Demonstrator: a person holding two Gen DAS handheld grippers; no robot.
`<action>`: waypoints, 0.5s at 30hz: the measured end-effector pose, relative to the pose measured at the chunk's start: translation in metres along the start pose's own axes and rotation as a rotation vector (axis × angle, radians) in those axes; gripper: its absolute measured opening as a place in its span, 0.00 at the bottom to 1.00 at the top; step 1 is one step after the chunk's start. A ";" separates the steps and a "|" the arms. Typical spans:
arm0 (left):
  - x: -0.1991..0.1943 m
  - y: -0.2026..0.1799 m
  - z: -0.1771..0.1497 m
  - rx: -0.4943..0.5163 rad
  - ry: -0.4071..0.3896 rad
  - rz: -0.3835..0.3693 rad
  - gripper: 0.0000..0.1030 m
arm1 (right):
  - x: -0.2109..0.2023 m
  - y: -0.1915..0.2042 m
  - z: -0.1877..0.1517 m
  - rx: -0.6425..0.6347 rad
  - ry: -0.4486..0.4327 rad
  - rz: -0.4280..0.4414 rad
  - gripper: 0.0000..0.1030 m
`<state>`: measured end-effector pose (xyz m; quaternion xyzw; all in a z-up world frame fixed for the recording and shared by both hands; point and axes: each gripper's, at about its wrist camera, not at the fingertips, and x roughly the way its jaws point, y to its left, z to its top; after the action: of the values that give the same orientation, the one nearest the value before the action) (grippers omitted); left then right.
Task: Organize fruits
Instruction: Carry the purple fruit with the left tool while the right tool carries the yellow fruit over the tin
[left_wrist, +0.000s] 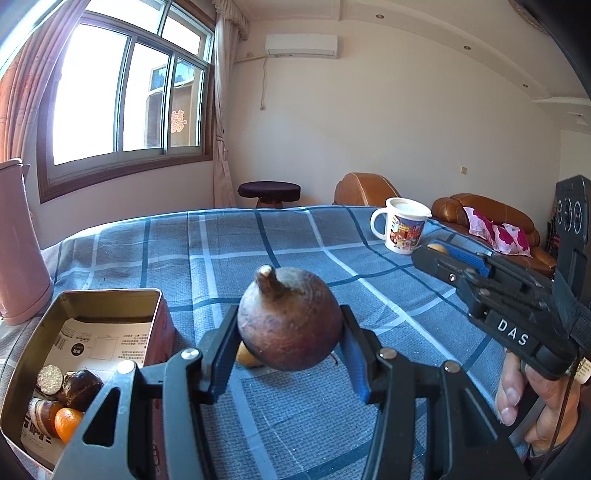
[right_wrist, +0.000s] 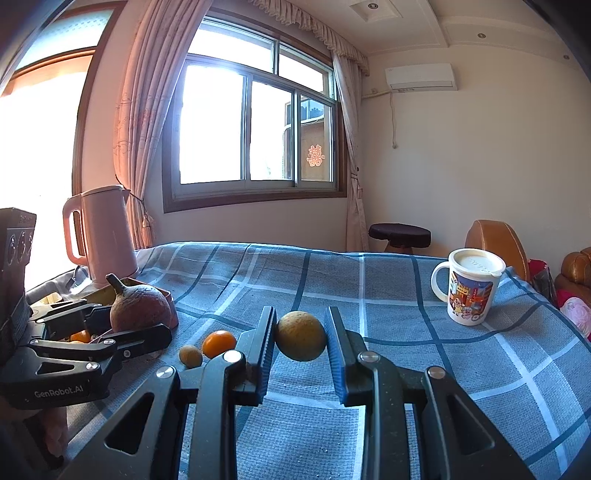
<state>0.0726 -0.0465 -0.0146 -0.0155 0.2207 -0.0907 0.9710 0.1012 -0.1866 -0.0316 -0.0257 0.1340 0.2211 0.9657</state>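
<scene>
My left gripper (left_wrist: 290, 339) is clamped on a big brown round fruit (left_wrist: 290, 319) with a stubby stem, the blue pads pressing its two sides and the fruit held clear above the cloth, stem tilted up and away from me. Just beneath and behind that fruit a small yellowish fruit (left_wrist: 246, 356) peeks out on the cloth. To the left of this gripper, close beside it, sits the open metal tin (left_wrist: 92, 295); paper lines its floor, and in the corner nearest me lie a few dark brown fruits (left_wrist: 82, 384) and a small orange (left_wrist: 67, 424). Further left stands a pink kettle (left_wrist: 20, 251).

My right gripper (right_wrist: 301, 336) is pinched narrow on a yellow-brown round fruit (right_wrist: 301, 335), held between the pads and lifted off the cloth. Just left of its fingers, lying on the cloth, are a small mandarin (right_wrist: 218, 343) and a little tan fruit (right_wrist: 190, 356), side by side and nearly touching. Beyond them to the left I see my other gripper with its brown fruit, in front of the tin. Well off to the right, further out, stands a cartoon-printed white mug (right_wrist: 471, 291) with a lid on it. Everything rests on a blue checked cloth (right_wrist: 369, 280).
</scene>
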 end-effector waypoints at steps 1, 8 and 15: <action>-0.001 0.000 0.000 0.001 -0.001 0.002 0.52 | 0.000 0.001 0.000 -0.002 0.001 0.002 0.28; -0.006 0.005 -0.002 -0.007 -0.003 0.012 0.52 | 0.002 0.014 -0.001 -0.017 0.018 0.029 0.28; -0.014 0.020 -0.005 -0.024 -0.005 0.043 0.52 | 0.010 0.033 -0.001 -0.041 0.044 0.066 0.28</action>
<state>0.0611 -0.0243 -0.0141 -0.0225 0.2195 -0.0669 0.9730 0.0957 -0.1528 -0.0349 -0.0460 0.1514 0.2551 0.9539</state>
